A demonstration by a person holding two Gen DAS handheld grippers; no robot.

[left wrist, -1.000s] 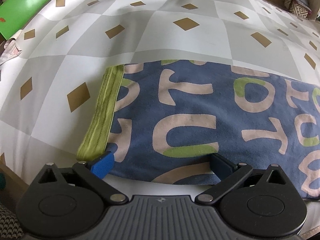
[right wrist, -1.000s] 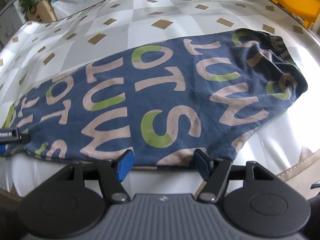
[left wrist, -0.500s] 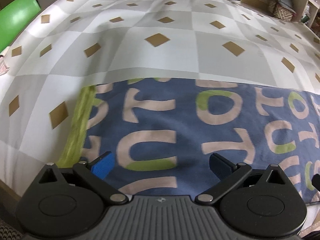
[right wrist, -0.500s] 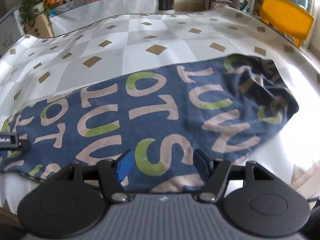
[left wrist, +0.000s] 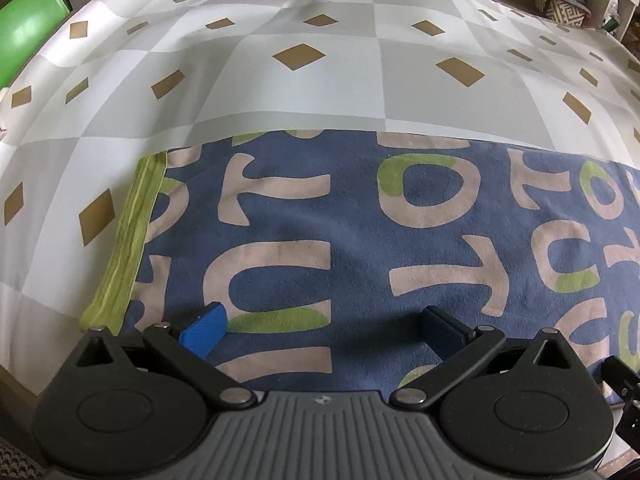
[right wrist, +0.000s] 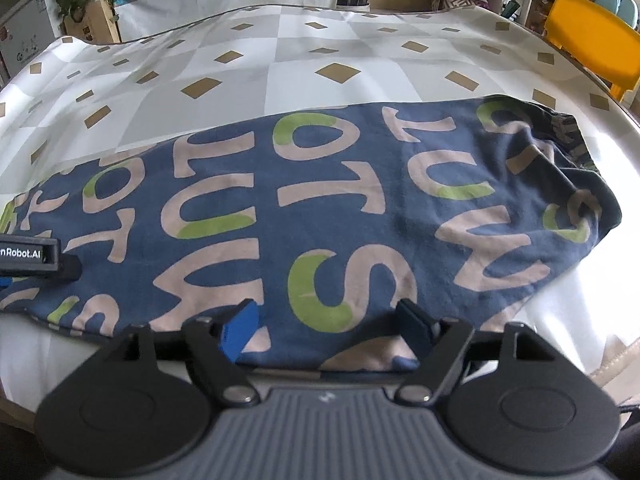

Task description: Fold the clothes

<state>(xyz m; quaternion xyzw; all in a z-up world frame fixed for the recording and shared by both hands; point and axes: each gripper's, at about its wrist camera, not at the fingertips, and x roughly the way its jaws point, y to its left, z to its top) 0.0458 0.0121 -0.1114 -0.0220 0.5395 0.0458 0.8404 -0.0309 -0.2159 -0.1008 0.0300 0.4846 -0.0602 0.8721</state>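
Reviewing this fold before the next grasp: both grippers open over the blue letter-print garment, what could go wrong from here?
1. The right gripper has just been opening with no cloth pinched; closing here may catch one layer only.
2. The garment's bunched right end could fold in lumpy.
3. The left gripper stands inboard of the green hem, so that corner may lag.

My left gripper (left wrist: 322, 330) has a grey ribbed middle, two round black discs and black arms with silver screws. One pad is bright blue, the other dark. My right gripper (right wrist: 326, 324) looks the same. White letters mark a black side.
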